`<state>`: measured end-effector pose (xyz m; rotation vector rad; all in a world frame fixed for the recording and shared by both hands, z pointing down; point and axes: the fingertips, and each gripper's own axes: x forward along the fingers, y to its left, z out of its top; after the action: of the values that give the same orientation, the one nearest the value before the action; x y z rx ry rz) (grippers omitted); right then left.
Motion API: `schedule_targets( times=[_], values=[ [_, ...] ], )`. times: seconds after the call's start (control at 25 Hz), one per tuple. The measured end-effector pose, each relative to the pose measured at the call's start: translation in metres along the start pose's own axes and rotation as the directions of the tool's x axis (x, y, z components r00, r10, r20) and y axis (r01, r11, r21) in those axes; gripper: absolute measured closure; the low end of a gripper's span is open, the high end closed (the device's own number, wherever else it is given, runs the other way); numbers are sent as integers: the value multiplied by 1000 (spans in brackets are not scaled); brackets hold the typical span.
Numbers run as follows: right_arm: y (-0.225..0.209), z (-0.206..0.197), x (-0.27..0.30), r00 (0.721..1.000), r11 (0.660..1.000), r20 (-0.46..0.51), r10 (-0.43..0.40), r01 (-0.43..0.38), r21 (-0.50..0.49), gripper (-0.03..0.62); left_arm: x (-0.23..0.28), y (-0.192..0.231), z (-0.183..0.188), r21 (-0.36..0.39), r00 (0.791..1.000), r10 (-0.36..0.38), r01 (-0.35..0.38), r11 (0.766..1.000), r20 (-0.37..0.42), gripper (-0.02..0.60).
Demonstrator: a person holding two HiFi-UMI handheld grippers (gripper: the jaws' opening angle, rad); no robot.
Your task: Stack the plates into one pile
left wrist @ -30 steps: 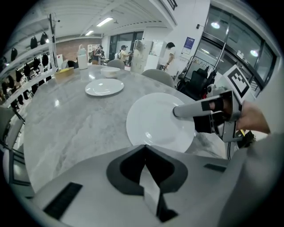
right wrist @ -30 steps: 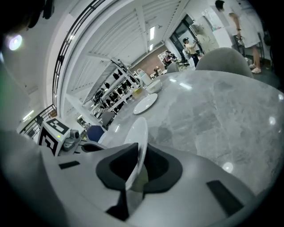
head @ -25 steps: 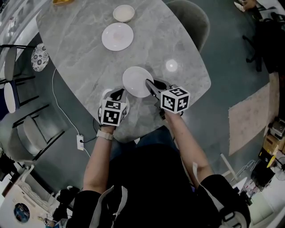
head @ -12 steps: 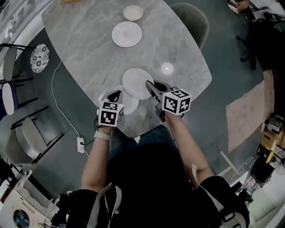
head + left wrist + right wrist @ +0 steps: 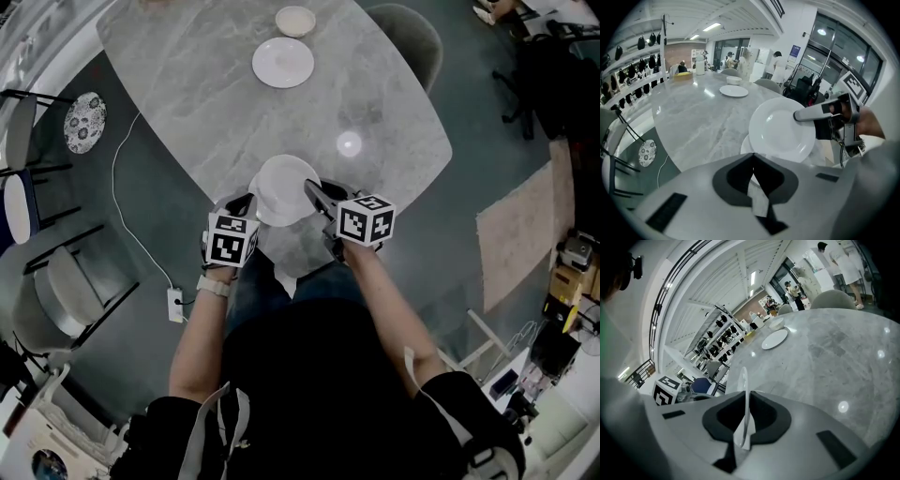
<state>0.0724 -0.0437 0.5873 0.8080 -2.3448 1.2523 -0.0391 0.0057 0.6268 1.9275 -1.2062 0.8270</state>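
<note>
My right gripper (image 5: 311, 187) is shut on the rim of a white plate (image 5: 279, 190) and holds it just above the marble table (image 5: 206, 112). That plate stands edge-on between the jaws in the right gripper view (image 5: 744, 394). In the left gripper view it (image 5: 780, 131) hangs over a second white plate (image 5: 744, 147). My left gripper (image 5: 753, 161) is shut on that lower plate's near rim. In the head view the left gripper (image 5: 242, 202) sits at the left of the held plate. Another white plate (image 5: 282, 62) and a small bowl (image 5: 295, 20) lie at the far end.
A grey chair (image 5: 405, 36) stands beyond the table's far right side. To the left are dark-framed chairs, one with a patterned plate (image 5: 84, 120) on it. A white cable (image 5: 141, 244) runs over the floor by the table's left edge. People stand far off in the room.
Both grippers have drawn back toward the table's near corner with their plates, farther from the far plate and bowl. The right-hand plate now covers more of the left-hand one.
</note>
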Motion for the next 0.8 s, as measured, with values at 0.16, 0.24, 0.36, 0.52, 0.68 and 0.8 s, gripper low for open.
schedule_targets(
  times=[0.16,0.24,0.36,0.52,0.68,0.8],
  values=[
    [8,-17,7,1000,1000,-13,-12,12,20,562,-12,9,-14,6,1000,0,0,1000,-5,574],
    [11,-23,11,1000,999,-19,-22,23,25,562,-17,12,-20,9,1000,-6,6,1000,-7,572],
    [13,-30,13,999,998,-9,-42,42,44,562,-23,17,-29,11,1000,-12,12,1000,-13,574],
    [6,-40,15,995,995,-19,-94,95,34,560,-29,23,-38,11,1000,-15,15,1000,-17,574],
    [2,-45,16,992,992,-12,-122,122,36,557,-33,29,-44,19,1000,-12,13,1000,-25,574],
    [0,-48,20,989,989,-20,-147,147,24,540,-35,33,-47,21,1000,-16,16,1000,-27,572]
  ],
)
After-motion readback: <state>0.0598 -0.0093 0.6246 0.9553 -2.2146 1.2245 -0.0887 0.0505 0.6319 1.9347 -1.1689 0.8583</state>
